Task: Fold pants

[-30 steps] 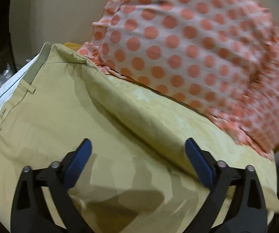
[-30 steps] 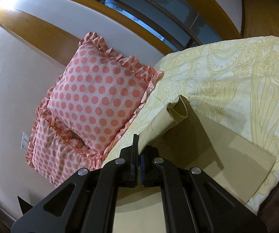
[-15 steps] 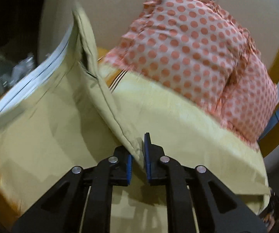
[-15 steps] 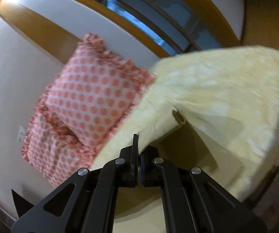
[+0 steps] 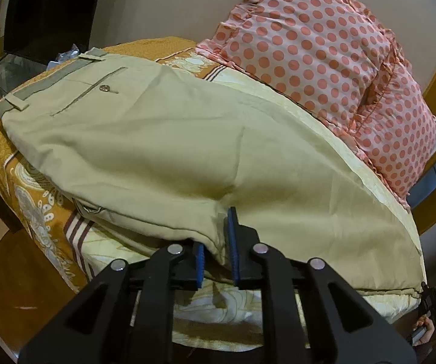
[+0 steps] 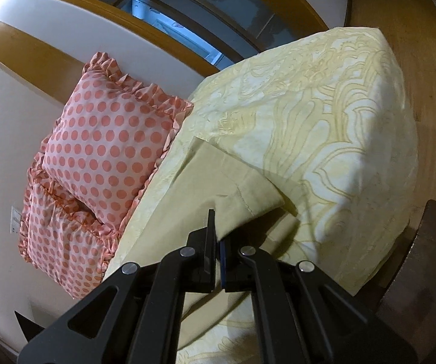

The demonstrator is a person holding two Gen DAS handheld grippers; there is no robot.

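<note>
Both hand-held grippers clamped on khaki pants (image 5: 163, 139) spread across the bed (image 6: 339, 121). Left hand-held gripper (image 5: 216, 257) pinches a near fabric fold, waistband far-left. Right hand-held gripper (image 6: 218, 242) grips the leg hem end. Polka-dot pillows (image 5: 324, 48) against the far wall.

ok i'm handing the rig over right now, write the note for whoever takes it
Left tongs: shut on the near edge of the khaki pants, around mid-length.
Right tongs: shut on the hem end of the pants.
Pants lie lengthwise on the yellow bedspread, waistband at the far left, back pocket button up, beside the polka-dot pillows.
Done: the visible top leg lies fairly flat.
Left: probably carry the hem end over toward the waistband, then smooth and fold again.
</note>
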